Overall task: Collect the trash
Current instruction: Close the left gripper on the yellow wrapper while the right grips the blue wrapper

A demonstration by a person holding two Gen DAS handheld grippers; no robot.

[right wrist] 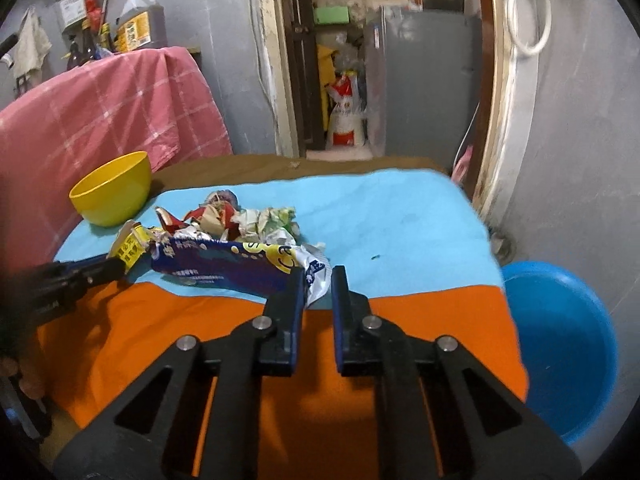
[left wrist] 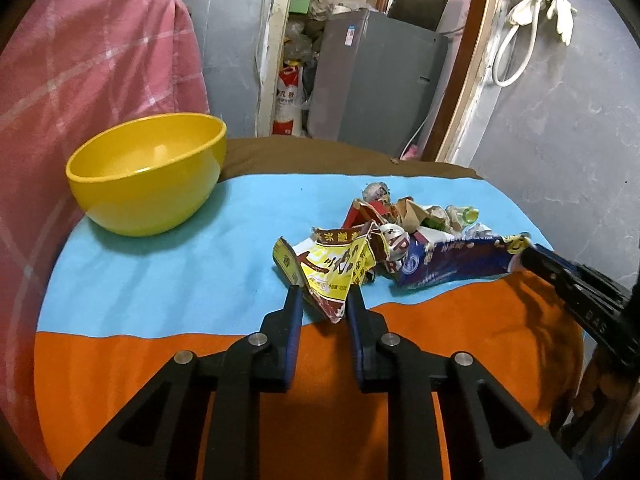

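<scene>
Indoor light, moderate and even, coming from overhead. Soft shadows: under the yellow bowl point(left wrist: 146, 174), plus a dark patch on the orange cloth point(left wrist: 460, 332) below the right gripper point(left wrist: 532, 258). No hard glare, only a mild sheen inside the bowl. Strong fisheye bend; door frame point(left wrist: 466, 60) curves, corners vignette to black. Left-wrist view fairly sharp at centre. Right-wrist view softer, blue basin point(right wrist: 568, 344) and edges smeared. Colours saturated, background shelves dim.

Crumpled wrapper pile point(left wrist: 400, 236) lies just ahead of the left gripper point(left wrist: 324, 294); round yellow plastic bowl point(left wrist: 148, 172) sits far-left beyond.
</scene>
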